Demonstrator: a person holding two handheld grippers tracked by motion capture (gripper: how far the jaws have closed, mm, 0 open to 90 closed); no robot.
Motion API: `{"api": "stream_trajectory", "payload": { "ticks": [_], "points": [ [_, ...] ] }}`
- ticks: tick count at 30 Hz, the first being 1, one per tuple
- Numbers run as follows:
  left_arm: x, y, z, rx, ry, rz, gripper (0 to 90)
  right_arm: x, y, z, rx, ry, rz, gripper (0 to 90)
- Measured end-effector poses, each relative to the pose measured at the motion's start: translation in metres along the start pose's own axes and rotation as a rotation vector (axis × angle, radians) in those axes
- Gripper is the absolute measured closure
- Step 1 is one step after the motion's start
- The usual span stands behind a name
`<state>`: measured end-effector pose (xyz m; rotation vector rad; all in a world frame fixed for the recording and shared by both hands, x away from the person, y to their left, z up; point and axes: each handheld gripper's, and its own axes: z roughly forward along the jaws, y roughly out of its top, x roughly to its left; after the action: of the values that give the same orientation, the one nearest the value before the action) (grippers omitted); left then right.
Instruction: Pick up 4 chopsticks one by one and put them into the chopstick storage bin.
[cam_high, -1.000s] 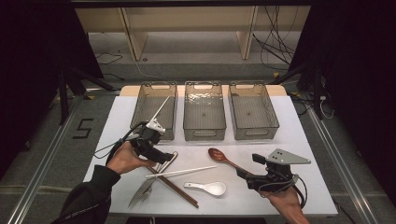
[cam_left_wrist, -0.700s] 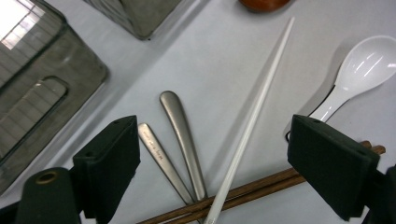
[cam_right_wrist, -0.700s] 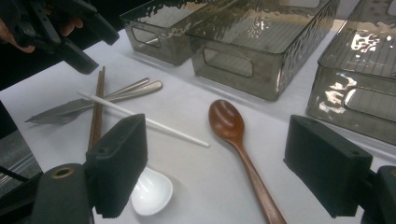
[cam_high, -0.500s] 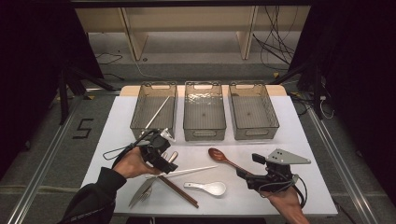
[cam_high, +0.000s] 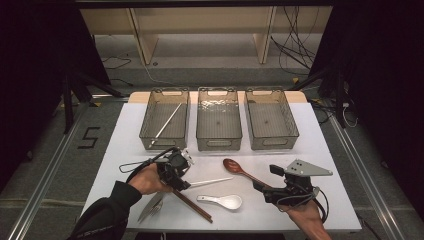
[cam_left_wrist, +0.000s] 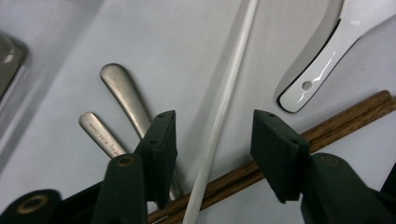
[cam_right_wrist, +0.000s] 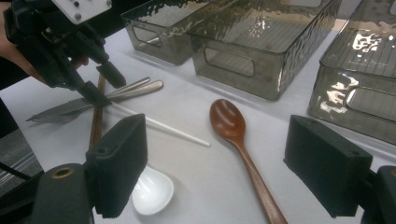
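Left gripper view showed the left gripper (cam_left_wrist: 212, 140) low over the desk (cam_left_wrist: 187, 42), jaws half-spread and just closing in, the white chopstick (cam_left_wrist: 224, 107) lying between them, pads not yet pressing it. That chopstick crossed over the brown chopsticks (cam_left_wrist: 345, 116), so straddling it from above probably let it come up alone. Metal cutlery handles (cam_left_wrist: 121, 91) sat at 9 o'clock of the jaws, white spoon (cam_left_wrist: 322, 56) at 2 o'clock. In the high view, a matching white chopstick (cam_high: 167, 120) already lay in the left bin (cam_high: 165, 117) at 12 o'clock, likely the destination. Right gripper (cam_right_wrist: 219, 172) waited, jaws spread wide, empty, above the wooden spoon (cam_right_wrist: 238, 144).
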<state>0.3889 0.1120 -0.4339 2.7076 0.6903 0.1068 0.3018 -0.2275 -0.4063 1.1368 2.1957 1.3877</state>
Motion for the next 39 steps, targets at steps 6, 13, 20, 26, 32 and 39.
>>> {"api": "stream_trajectory", "payload": {
  "ticks": [6, 13, 20, 26, 32, 39],
  "points": [
    [0.000, 0.000, 0.005, 0.024, -0.011, 0.027, 58.4, 0.000, 0.000, 0.000, 0.001, 0.001, -0.001, 22.0],
    [0.001, -0.001, 0.010, 0.045, -0.026, 0.046, 65.0, 0.000, 0.000, 0.000, 0.001, 0.002, -0.001, 22.0],
    [0.004, -0.001, 0.015, 0.075, -0.034, 0.050, 70.4, 0.000, 0.000, 0.001, 0.003, 0.001, -0.001, 22.0],
    [0.003, -0.001, 0.017, 0.084, -0.038, 0.063, 74.6, 0.000, 0.000, 0.001, 0.005, 0.000, -0.001, 22.1],
    [0.003, 0.000, 0.019, 0.095, -0.038, 0.089, 77.8, 0.001, 0.000, 0.001, 0.007, 0.001, -0.003, 22.1],
    [0.001, 0.000, 0.019, 0.099, -0.044, 0.117, 82.5, 0.001, -0.001, 0.001, 0.009, 0.001, -0.004, 22.2]
  ]
}}
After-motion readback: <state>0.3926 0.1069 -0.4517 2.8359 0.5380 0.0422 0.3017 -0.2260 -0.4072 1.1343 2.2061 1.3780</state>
